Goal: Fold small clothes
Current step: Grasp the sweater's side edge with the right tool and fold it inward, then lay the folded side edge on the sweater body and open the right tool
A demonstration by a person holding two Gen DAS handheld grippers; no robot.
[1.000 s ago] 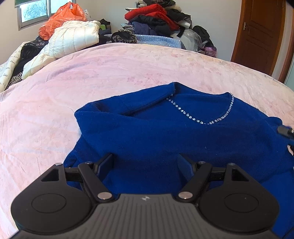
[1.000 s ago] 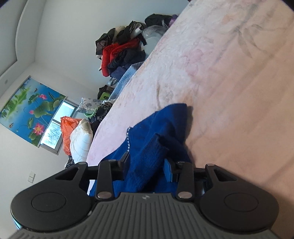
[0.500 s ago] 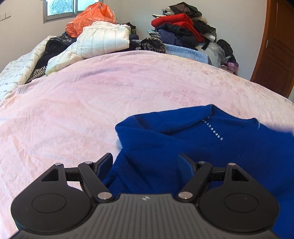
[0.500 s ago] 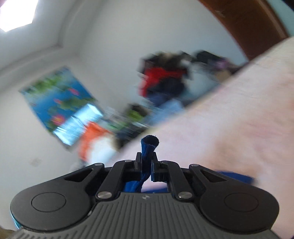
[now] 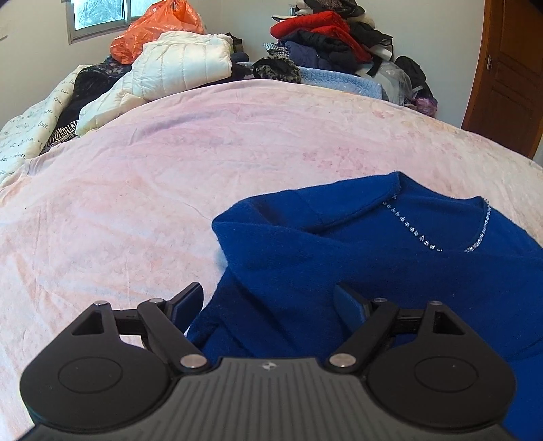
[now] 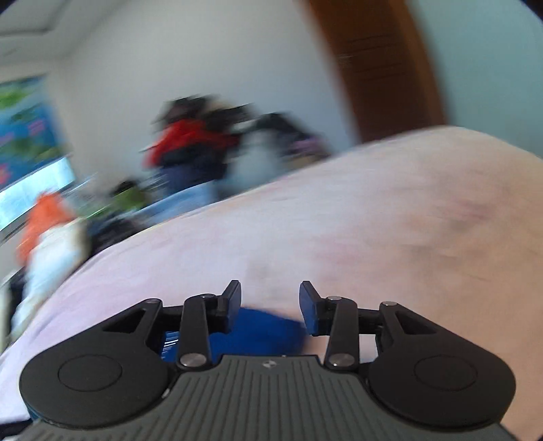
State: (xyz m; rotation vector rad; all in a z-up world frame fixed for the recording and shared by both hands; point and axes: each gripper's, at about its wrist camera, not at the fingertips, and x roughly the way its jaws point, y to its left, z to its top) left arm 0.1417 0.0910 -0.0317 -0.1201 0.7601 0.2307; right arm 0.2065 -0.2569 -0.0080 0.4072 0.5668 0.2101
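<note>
So the blue sweater (image 5: 390, 271) is lying on the pink bed (image 5: 169, 190), fuzzy knit with a string of little sparkly stones around the neckline (image 5: 441, 234), collar end pointing off toward 1 o'clock in the left wrist view. Looks like one sleeve or side is already flopped over the body on the left, making a thick rounded fold edge around 11 o'clock from the left tongs (image 5: 268, 305). Those left tongs are spread wide with nothing pinched, hovering right over the near hem, cloth sitting between and under the fingers, so I'd say the left hand is the closer one for the next grab. The sweater's long axis runs roughly away from those tongs, hem near, collar far. The right tongs (image 6: 269, 302) have just been opening and are now parted about halfway, empty, with a bit of blue fabric lying below them at 6 o'clock in a really blurry right wrist view. Beyond the sweater the bedcover is soft and plushy with a faint floral print, and at 12 o'clock there's a messy clothes pile (image 5: 325, 37), a white puffer jacket (image 5: 176, 64) and an orange plastic bag (image 5: 156, 30).
</note>
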